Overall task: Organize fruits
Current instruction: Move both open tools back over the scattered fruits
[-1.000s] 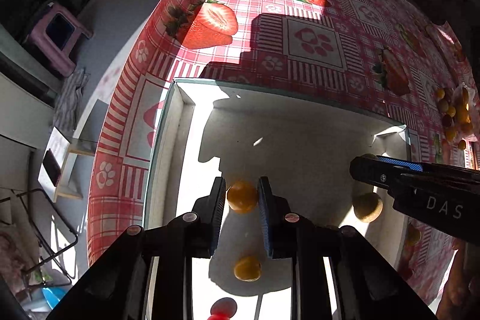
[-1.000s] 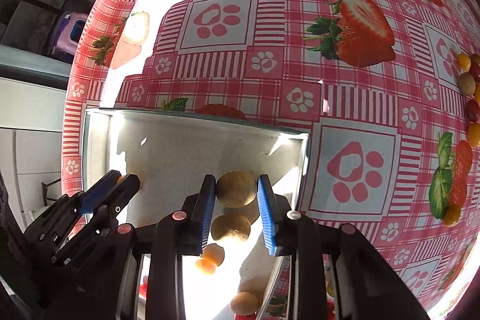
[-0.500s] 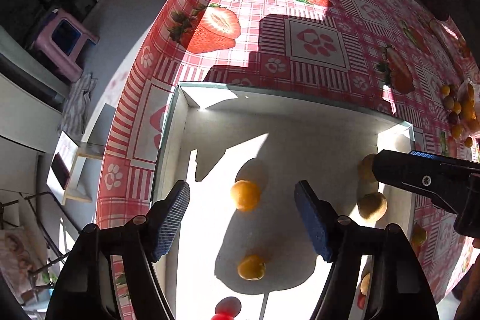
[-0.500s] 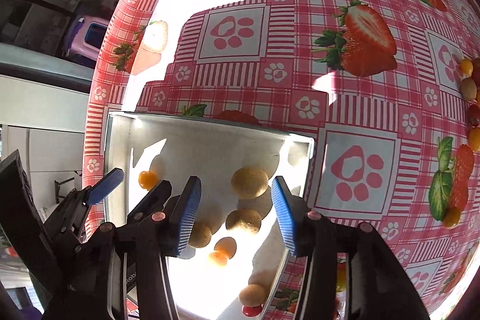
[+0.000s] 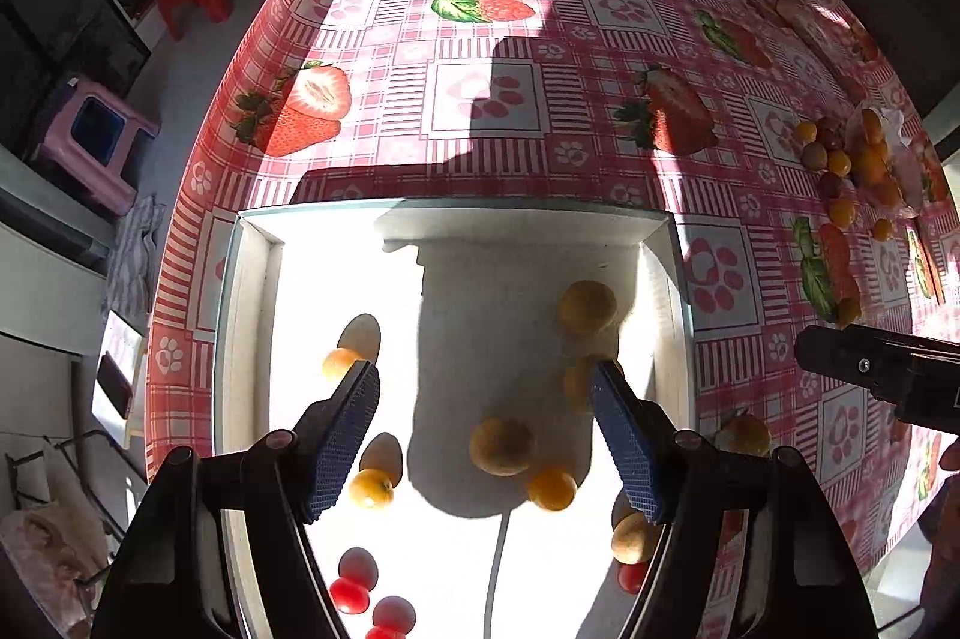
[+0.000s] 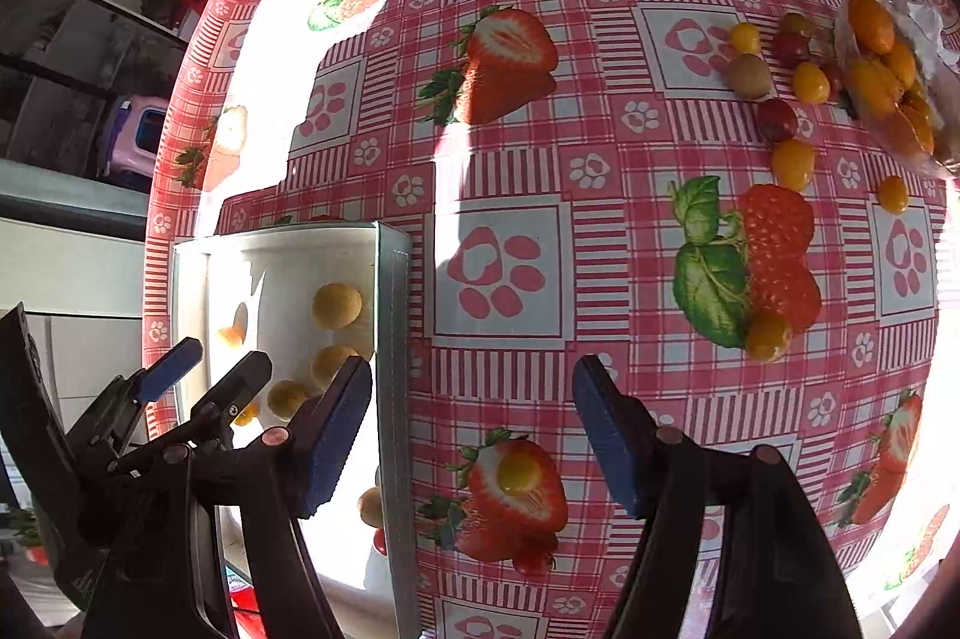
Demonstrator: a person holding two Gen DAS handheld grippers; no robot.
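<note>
While both pairs of tongs hang above the table with their blue pads spread wide and nothing between them, the fruit lies in two groups. The left gripper [image 5: 485, 435] hovers over the shallow white rectangular tray [image 5: 252, 279], and the right gripper [image 6: 471, 420] hovers beside it, over the pink-and-red checked tablecloth with printed strawberries and paw marks [image 6: 600, 195], just past the tray's right wall.

In the left wrist view the tray holds four tan-brown round fruits: one near the far right corner [image 5: 587, 306], one partly behind the right pad [image 5: 577, 381], one in the middle [image 5: 501, 446], and one by the near right edge [image 5: 633, 536]. Three small orange-yellow fruits lie there too: one at the left pad's tip [image 5: 339, 362], one lower left [image 5: 371, 488], and one touching the middle tan fruit [image 5: 552, 488]. At least three small red cherry tomatoes [image 5: 349, 594] sit at the near edge, with another red one [image 5: 630, 576] near the right wall; the glare makes a surer count impossible.

Outside the tray, one yellow fruit [image 6: 519, 470] rests on a printed strawberry between the right gripper's fingers, and another [image 6: 768, 336] lies further right. Far off, at the table's right side, a loose heap of fruit [image 6: 792, 99] lies beside a crumpled clear plastic bag [image 6: 888, 57] holding more orange ones. In that loose heap I count roughly five yellow-orange fruits, two dark red ones and one tan one; those inside the bag cannot be counted.
</note>
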